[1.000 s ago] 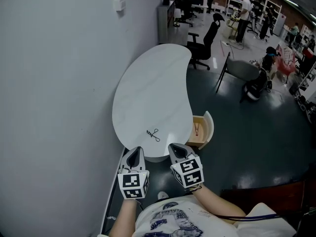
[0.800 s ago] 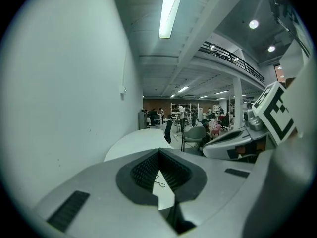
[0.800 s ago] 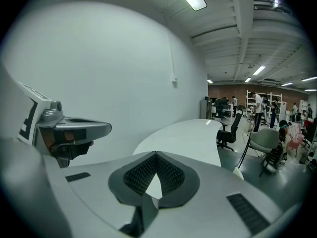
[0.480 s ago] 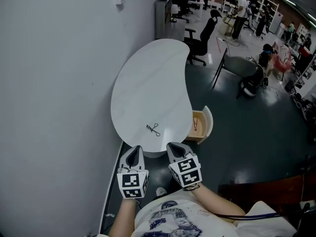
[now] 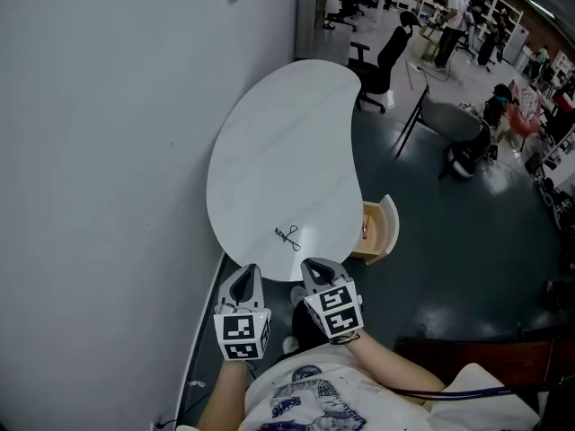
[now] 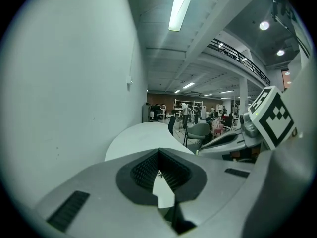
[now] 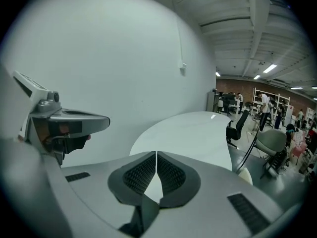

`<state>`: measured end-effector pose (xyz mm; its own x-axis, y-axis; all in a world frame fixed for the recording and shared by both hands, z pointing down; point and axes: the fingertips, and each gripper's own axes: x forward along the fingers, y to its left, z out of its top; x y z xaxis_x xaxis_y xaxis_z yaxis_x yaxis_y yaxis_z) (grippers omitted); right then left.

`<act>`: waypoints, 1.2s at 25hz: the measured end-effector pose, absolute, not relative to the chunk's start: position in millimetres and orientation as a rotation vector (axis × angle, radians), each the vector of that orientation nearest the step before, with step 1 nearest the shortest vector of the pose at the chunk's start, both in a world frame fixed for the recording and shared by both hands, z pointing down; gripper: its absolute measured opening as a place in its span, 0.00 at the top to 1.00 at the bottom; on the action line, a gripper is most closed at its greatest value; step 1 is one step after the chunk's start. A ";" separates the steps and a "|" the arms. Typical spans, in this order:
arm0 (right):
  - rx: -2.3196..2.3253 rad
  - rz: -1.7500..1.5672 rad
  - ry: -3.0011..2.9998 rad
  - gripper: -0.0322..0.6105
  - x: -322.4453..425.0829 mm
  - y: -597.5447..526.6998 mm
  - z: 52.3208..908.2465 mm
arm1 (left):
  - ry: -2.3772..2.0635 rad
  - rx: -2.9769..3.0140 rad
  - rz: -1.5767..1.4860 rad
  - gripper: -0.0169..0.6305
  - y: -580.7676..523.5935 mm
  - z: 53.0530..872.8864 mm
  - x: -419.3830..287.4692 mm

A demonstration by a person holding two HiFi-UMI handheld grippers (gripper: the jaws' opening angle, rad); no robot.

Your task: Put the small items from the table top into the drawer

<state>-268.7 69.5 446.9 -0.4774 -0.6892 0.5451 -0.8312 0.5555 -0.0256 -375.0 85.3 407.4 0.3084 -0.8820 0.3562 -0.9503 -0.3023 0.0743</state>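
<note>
Small dark item [image 5: 287, 236], wiry and too small to name for sure, lies alone on the near end of the white bean-shaped table [image 5: 278, 142]. It is a little in from the table's near edge and sits where it sat a second ago. At the table's near end, short of that edge, the left gripper [image 5: 243, 281] hangs low in front of the person, its jaws brought together with nothing between them. Just to its right the right gripper [image 5: 322, 273] is pinched closed as well and empty, its tip about level with the table's near rim. Neither has closed the gap to the table by much over the last second; the person's head has swung a little, so the table now looks more slanted. On the table's right side the drawer [image 5: 384, 227] stands pulled open as before, with something thin and reddish inside that I cannot identify. To my eye the task is at the approach: the last item is untouched, and one pair of jaws must first spread before it can pinch so thin a thing off the flat top.
</note>
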 end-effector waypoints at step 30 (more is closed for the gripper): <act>0.848 0.551 -2.156 0.74 -325.0 -63.4 595.9 | -1.601 2.075 0.505 0.94 -56.4 518.6 -409.5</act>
